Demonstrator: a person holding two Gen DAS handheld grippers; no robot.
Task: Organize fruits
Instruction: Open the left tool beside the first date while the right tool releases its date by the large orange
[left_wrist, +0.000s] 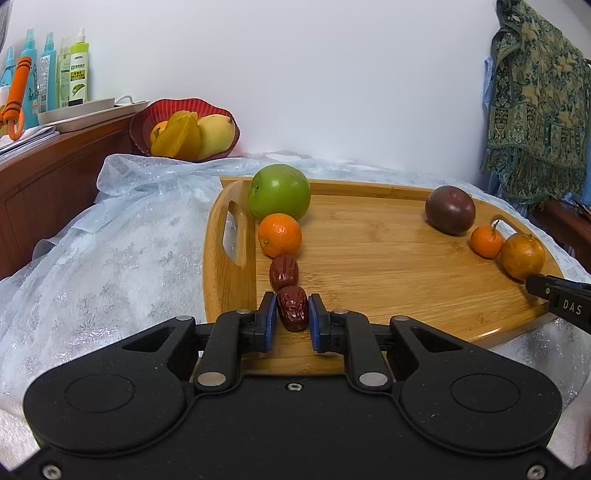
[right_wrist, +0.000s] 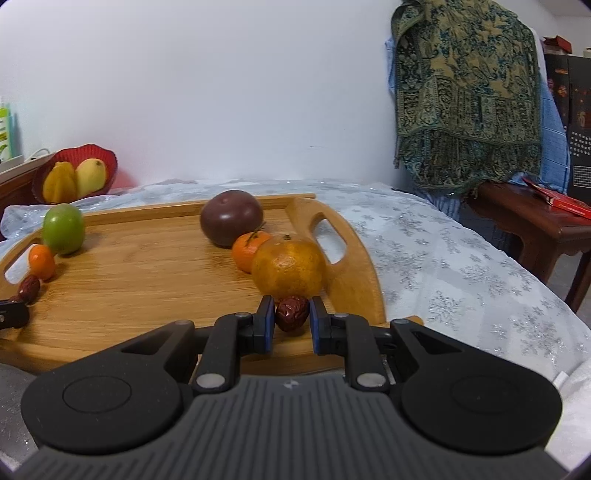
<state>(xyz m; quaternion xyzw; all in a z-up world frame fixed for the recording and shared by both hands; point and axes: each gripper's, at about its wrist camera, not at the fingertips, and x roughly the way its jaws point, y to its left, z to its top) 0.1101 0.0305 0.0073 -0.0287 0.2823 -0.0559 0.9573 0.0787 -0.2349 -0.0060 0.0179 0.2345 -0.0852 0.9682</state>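
A wooden tray (left_wrist: 388, 258) lies on the bed. Along its left side stand a green apple (left_wrist: 279, 192), a small orange (left_wrist: 279, 235) and a red date (left_wrist: 283, 272) in a row. My left gripper (left_wrist: 292, 309) is shut on a second red date (left_wrist: 293, 308) at the near end of that row. On the right side lie a dark purple fruit (right_wrist: 231, 218), a small tangerine (right_wrist: 248, 250) and a larger orange (right_wrist: 289, 268). My right gripper (right_wrist: 292, 314) is shut on another red date (right_wrist: 291, 313) just in front of the larger orange.
A red basket (left_wrist: 146, 122) with yellow fruit sits at the back left by a wooden cabinet (left_wrist: 48, 177) with spray bottles (left_wrist: 78, 70). A patterned cloth (right_wrist: 465, 92) hangs at the right over a wooden side table (right_wrist: 532, 221). A white snowflake cover (right_wrist: 461, 266) spreads around the tray.
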